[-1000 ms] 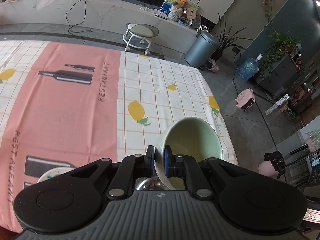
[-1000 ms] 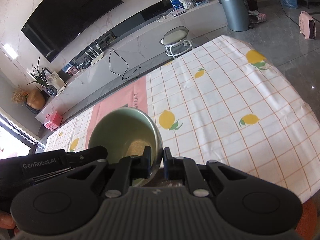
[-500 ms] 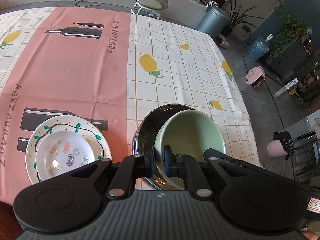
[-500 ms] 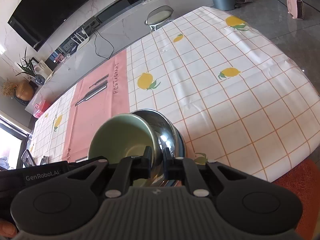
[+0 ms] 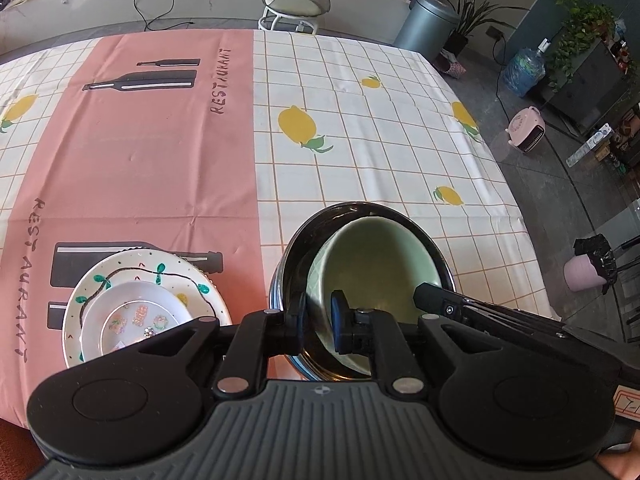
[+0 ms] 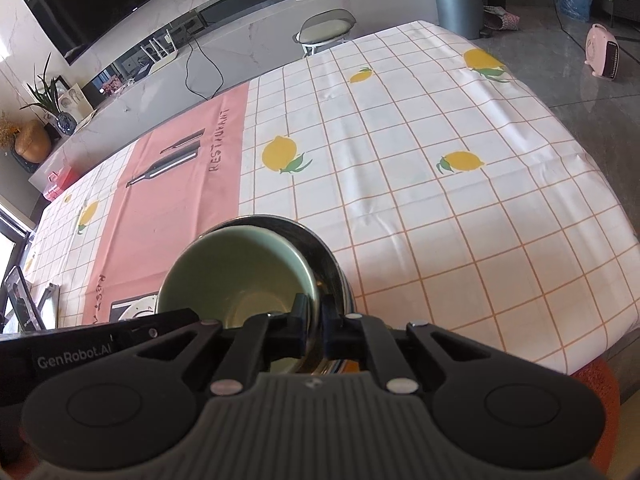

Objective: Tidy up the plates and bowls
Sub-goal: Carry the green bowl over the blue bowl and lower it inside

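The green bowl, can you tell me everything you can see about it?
The green bowl is pale green, smooth and glossy like ceramic, round and deep, and looks empty. It sits tilted inside a bigger shiny metal bowl on the tablecloth. Both grippers pinch its rim: the left gripper on one side, the right gripper on the other, each with one finger inside and one outside. A stack of two plates sits beside it, not touching.
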Demonstrator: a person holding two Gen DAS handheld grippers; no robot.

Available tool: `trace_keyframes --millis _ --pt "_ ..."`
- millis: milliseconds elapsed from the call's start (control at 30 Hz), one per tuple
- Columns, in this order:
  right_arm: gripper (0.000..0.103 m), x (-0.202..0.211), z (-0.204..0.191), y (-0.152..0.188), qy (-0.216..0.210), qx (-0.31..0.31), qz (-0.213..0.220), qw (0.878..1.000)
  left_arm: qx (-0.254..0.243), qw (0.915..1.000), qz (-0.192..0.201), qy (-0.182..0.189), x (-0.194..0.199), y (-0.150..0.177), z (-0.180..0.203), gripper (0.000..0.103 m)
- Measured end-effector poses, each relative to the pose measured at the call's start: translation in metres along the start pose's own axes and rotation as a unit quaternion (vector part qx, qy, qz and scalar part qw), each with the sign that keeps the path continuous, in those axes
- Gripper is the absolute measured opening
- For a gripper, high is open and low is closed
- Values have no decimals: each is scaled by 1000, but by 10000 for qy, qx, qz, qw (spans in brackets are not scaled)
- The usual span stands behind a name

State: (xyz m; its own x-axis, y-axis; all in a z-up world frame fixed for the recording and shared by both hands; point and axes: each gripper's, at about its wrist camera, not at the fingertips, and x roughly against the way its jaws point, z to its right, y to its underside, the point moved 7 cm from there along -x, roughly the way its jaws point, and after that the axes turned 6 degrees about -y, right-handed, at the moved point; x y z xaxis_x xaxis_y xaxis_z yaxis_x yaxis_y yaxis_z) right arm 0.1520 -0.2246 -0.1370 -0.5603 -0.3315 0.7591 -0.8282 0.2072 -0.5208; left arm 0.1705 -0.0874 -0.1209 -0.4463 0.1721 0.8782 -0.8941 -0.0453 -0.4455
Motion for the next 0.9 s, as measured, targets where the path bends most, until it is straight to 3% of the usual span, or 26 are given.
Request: trace_keyframes --millis 167,400,467,500,567,700,833,900 --pt "3 -1 0 0 35 69 33 10000 -40 10000 70 12 5 -2 0 16" --pt "10 10 -6 -6 -4 151 241 9996 -40 9985 545 48 28 -14 -6 16" --pt "12 18 -8 -9 -66 154 395 9991 -42 9975 691 113 35 -16 -7 20" --pt "17 22 -8 -10 -112 131 461 9988 -30 9970 752 160 38 -17 -8 29" --pt "41 32 -8 -13 -274 36 634 9976 4 9959 866 259 43 -18 -10 42" --pt "53 43 0 -14 -265 -134 865 9958 185 9940 1012 362 41 -16 -19 58" --pt "65 35 22 -3 -381 -720 748 9939 665 9928 850 514 22 -7 -33 60" --pt "65 27 31 5 -432 -1029 627 9918 908 9916 725 570 11 -1 -38 61"
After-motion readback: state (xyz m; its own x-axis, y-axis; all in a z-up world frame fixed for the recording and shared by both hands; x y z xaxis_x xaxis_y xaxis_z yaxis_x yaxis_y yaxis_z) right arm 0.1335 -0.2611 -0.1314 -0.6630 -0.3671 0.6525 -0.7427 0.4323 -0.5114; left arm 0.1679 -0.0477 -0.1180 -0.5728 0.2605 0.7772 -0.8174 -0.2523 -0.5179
